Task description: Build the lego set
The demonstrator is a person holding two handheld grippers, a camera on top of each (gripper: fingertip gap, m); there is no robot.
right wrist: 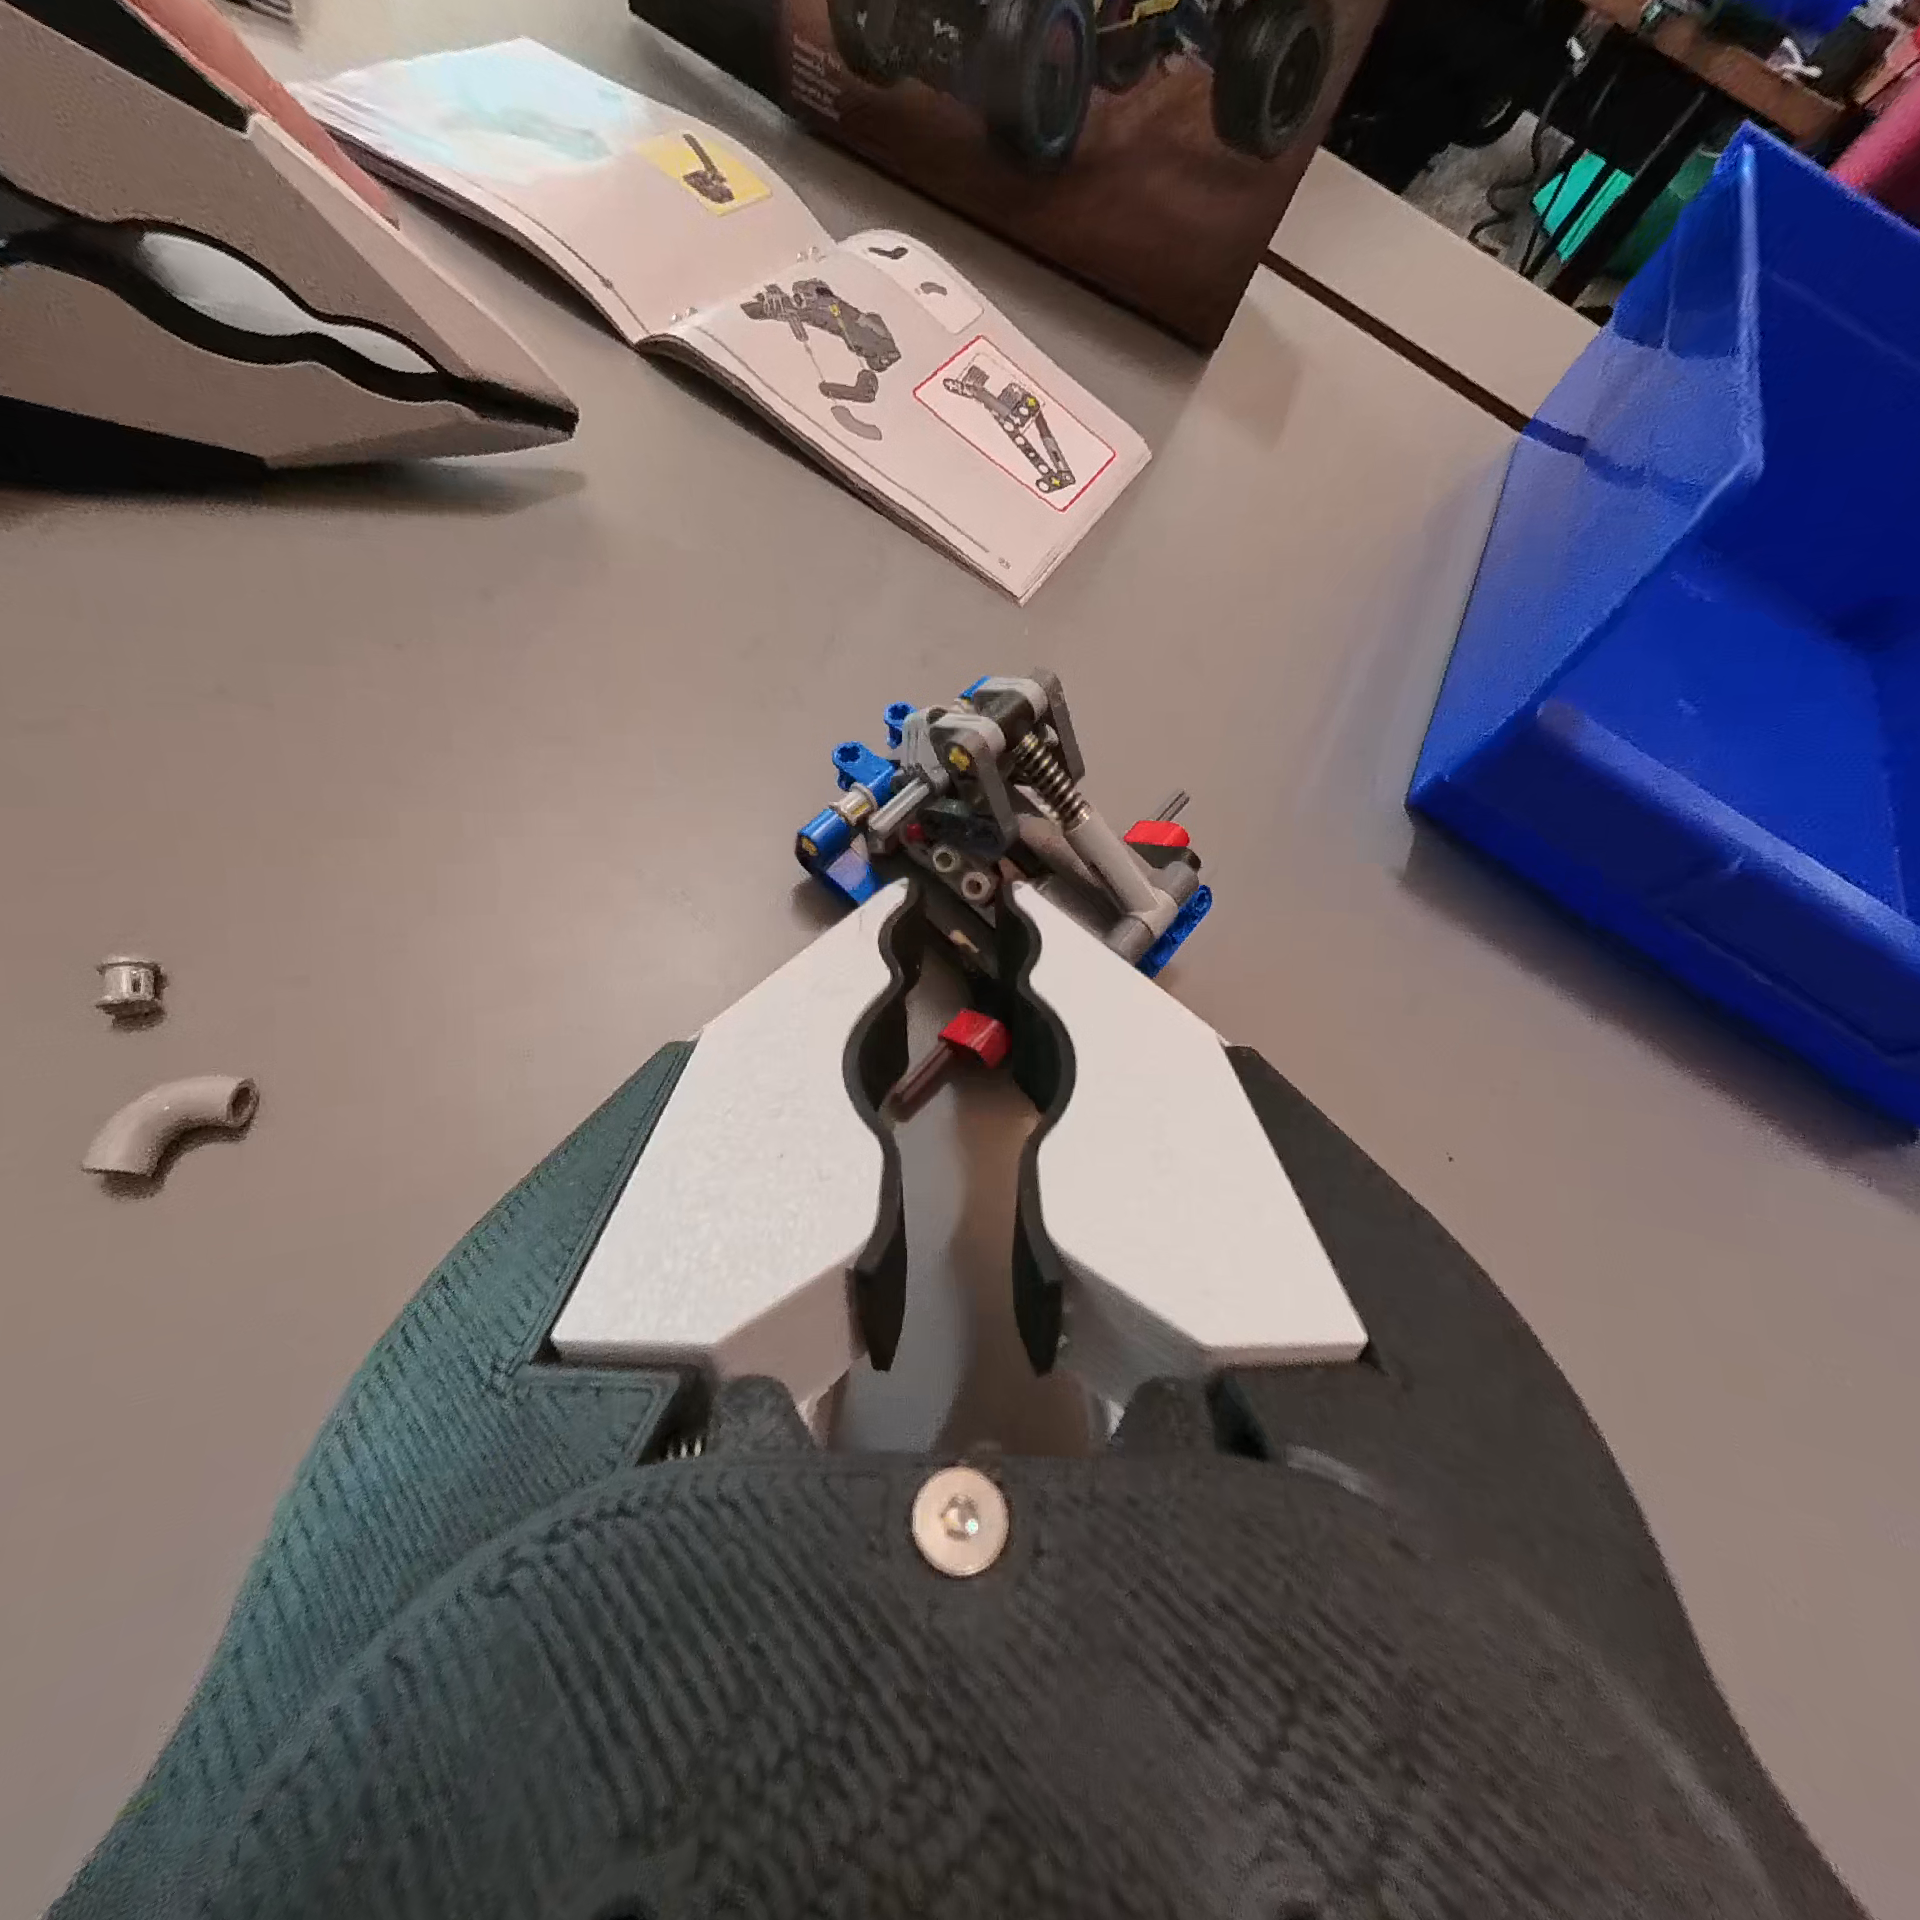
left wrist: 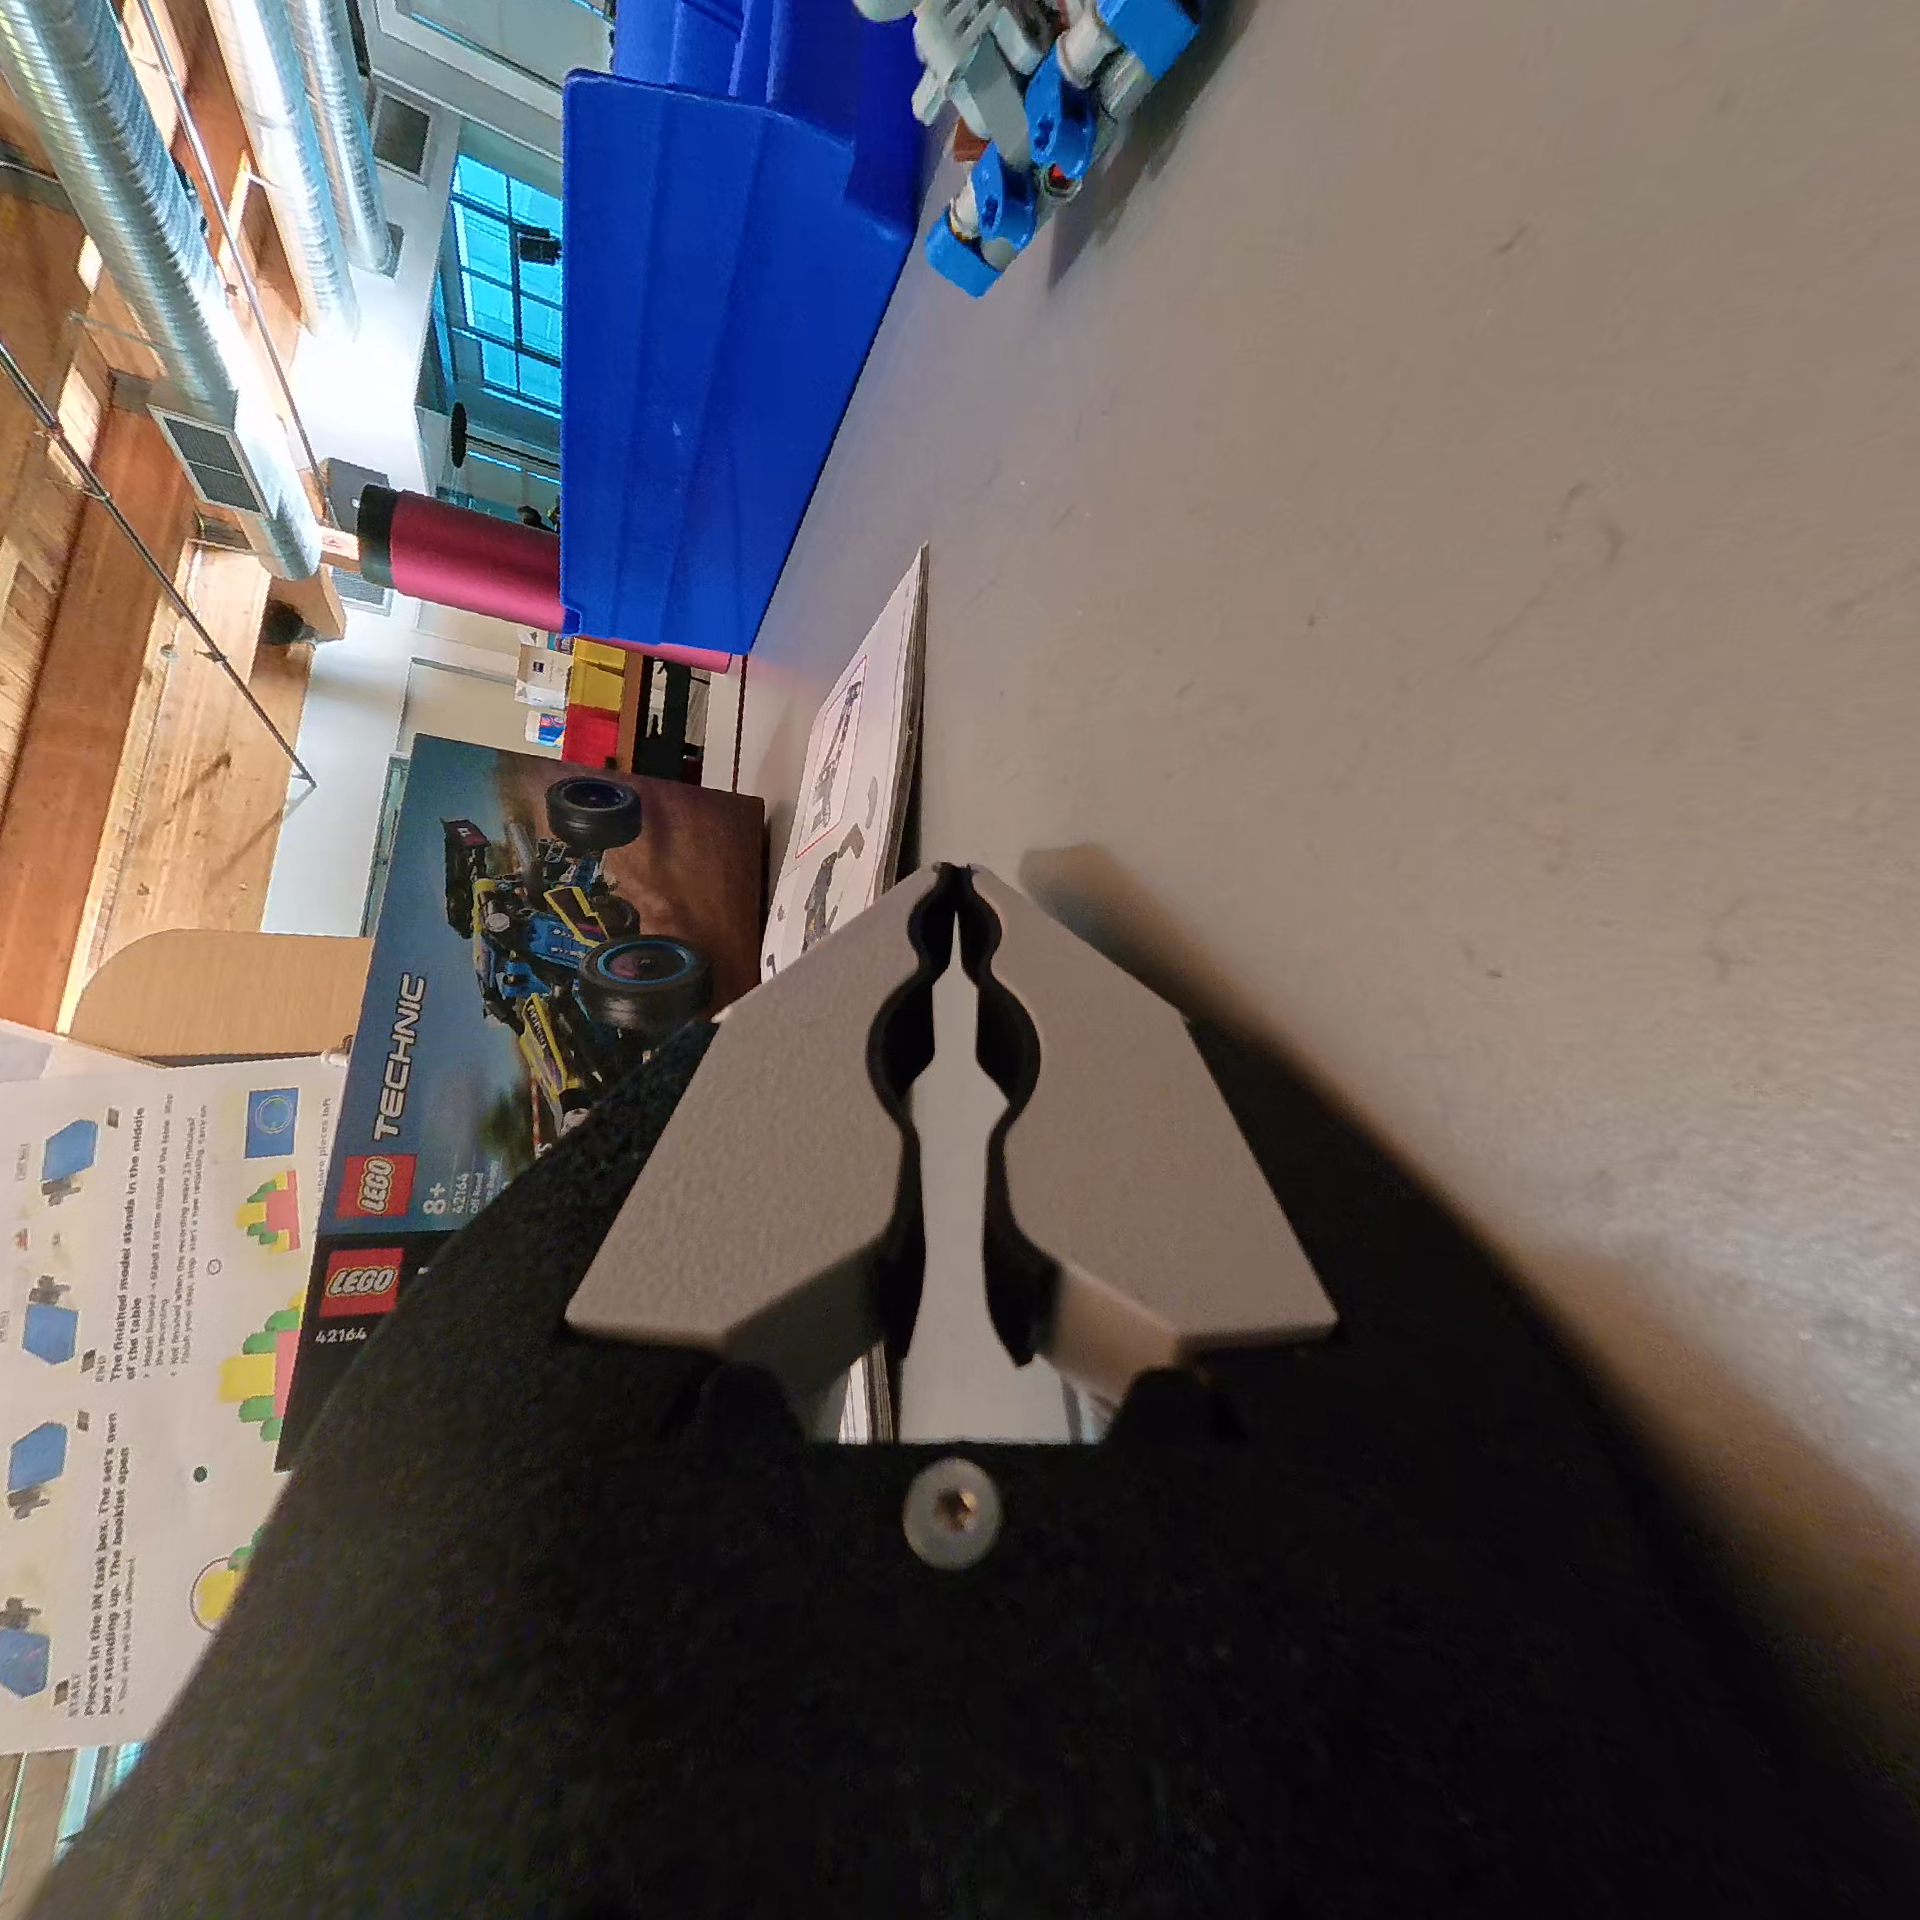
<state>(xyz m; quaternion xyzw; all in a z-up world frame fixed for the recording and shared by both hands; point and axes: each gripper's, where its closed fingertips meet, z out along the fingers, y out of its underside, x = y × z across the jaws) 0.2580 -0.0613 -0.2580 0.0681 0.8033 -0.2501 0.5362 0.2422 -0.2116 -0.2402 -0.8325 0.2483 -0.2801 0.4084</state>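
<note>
toy brick assembly (right wrist: 987,821), grey and blue with a spring, sits mid-table (right wrist: 520,727), its dark near end clamped between the right gripper (right wrist: 956,904) fingertips. left gripper (left wrist: 958,871), tips together and bare, lies beside an open booklet (right wrist: 831,343). blue bin (right wrist: 1714,623) stands right.

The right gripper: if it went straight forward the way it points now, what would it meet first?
The right gripper already has the grey and blue brick model at its fingertips, a dark part sitting between them. It would push that model first; the blue bin stands off to the side.
</note>
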